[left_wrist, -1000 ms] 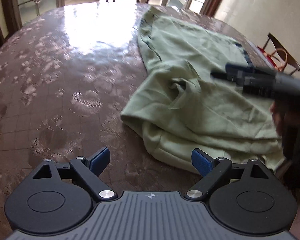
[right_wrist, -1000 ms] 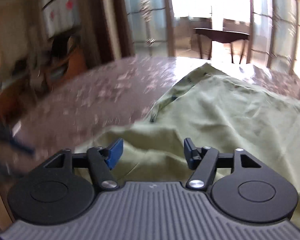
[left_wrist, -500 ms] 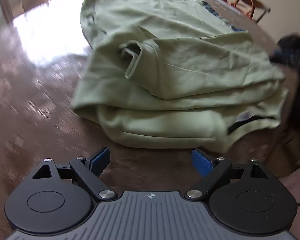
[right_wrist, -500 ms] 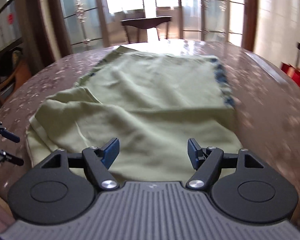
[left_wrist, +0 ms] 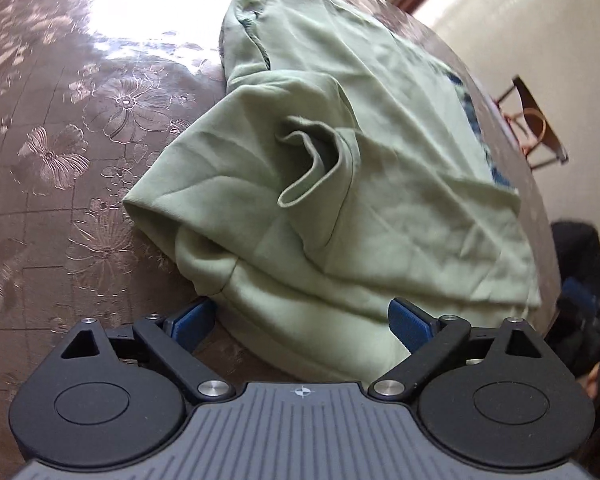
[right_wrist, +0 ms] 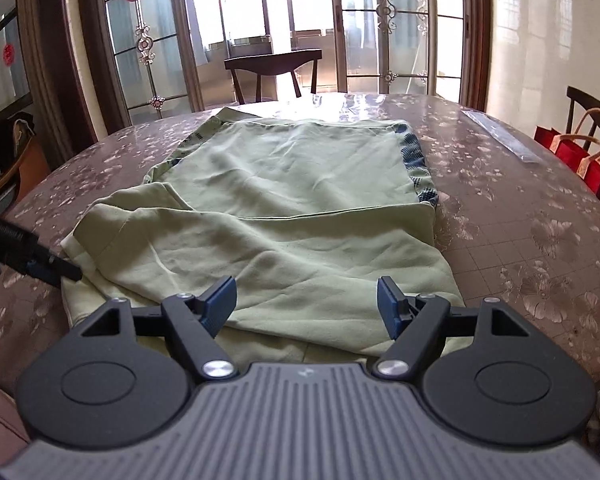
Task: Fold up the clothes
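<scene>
Right wrist view: the pale green garment point(right_wrist: 292, 216) lies on the round tabletop point(right_wrist: 520, 208), its near part doubled back over the rest so that a straight folded edge runs across it, while the far part lies flat with a blue patterned trim along the right side. The right gripper point(right_wrist: 306, 300) hovers just above the near hem, its fingers spread wide and holding nothing. The left gripper point(left_wrist: 302, 318) sits low at the garment's near left corner, fingers likewise spread and empty, the layered hem lying between them; in the right wrist view its tip shows at the left edge of the cloth. From the left side a loose fold point(left_wrist: 312, 160) stands up rumpled in the top layer. The garment looks partly folded, with both grippers placed to take the near edge. The next move would call for each to close on the hem layers together, and the rumple wants smoothing.
</scene>
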Demonstrator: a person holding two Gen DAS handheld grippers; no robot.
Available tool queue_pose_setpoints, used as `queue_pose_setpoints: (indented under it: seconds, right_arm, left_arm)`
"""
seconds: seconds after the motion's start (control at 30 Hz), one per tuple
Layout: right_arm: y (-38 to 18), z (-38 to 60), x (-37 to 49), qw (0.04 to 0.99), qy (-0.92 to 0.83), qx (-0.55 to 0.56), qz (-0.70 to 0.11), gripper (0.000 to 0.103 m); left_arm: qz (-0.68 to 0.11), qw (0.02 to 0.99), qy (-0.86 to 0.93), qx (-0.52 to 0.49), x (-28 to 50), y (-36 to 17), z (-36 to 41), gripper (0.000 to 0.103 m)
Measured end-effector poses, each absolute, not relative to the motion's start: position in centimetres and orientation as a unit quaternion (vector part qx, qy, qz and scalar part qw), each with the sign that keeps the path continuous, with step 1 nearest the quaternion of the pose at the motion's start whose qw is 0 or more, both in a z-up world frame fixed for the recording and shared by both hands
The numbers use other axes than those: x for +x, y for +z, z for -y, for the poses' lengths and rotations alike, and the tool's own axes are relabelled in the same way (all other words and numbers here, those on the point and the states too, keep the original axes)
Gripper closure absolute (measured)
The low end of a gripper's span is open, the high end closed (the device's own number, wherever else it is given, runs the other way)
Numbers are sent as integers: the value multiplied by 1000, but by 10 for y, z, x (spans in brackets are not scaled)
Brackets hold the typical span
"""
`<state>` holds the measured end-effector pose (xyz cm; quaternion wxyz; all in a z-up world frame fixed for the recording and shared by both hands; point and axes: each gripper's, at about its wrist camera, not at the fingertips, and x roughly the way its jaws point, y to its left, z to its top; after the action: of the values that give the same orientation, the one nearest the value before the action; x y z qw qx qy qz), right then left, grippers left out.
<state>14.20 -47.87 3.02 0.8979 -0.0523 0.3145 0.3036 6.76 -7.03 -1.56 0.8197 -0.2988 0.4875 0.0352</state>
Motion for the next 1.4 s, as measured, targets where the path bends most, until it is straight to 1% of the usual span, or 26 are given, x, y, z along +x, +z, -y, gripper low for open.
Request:
queue_pose_setpoints:
  seconds: [0.13,0.2,0.23,0.27,0.3,0.33,0.37,0.4,0.43,0.63,0.77,0.83,1.03,1.2,1.27,1.3,1.4]
  right_arm:
    - [29,481,141,895,304,-62,-321,28]
    - [25,489,144,898,287,-60,-327,28]
    - [23,494,145,900,276,-56,-332,28]
    - [20,499,147,902,266,-52,-336,28]
    - [18,504,149,904,255,-48,-340,28]
    - [15,509,151,906,243,-44,-344,28]
    - [13,514,153,907,232,-40,-348,28]
    - [11,519,154,909,221,-36,-352,28]
    - [8,524,156,910,210,-32,-356,28]
    - [-16,543,171,906,184,17,-382,27]
    - [-26,545,174,897,190,50,-395,27]
    - [-30,539,172,893,205,49,-397,27]
    - [-32,518,165,889,239,55,-387,27]
    - [-36,513,184,884,255,79,-384,26]
    - [-33,520,184,886,249,80,-383,40]
    - [-32,524,184,887,245,80,-383,45]
    - [-28,535,184,890,235,81,-382,42]
  left_arm:
    - [-461,808,47,-363,76,-16,64,7]
    - [-451,810,51,-371,80,-15,64,8]
    - [-454,810,54,-368,82,-15,65,11]
    - [-457,809,58,-364,84,-15,66,18]
    - [-457,811,61,-360,85,-15,67,23]
    - [-457,812,67,-357,84,-15,67,35]
    - [-457,813,74,-353,84,-14,67,52]
    - [-457,814,80,-349,84,-14,66,61]
    - [-456,813,82,-353,85,-14,65,75]
    - [-444,817,78,-360,87,-12,65,82]
    - [-439,815,78,-370,87,-11,63,82]
    - [-438,814,79,-373,87,-12,63,82]
    - [-438,813,84,-374,88,-10,64,82]
    - [-438,814,83,-372,90,-8,66,82]
    - [-437,815,83,-373,91,-7,66,82]
    - [-436,815,84,-373,91,-6,67,82]
    - [-436,813,87,-375,90,-6,66,82]
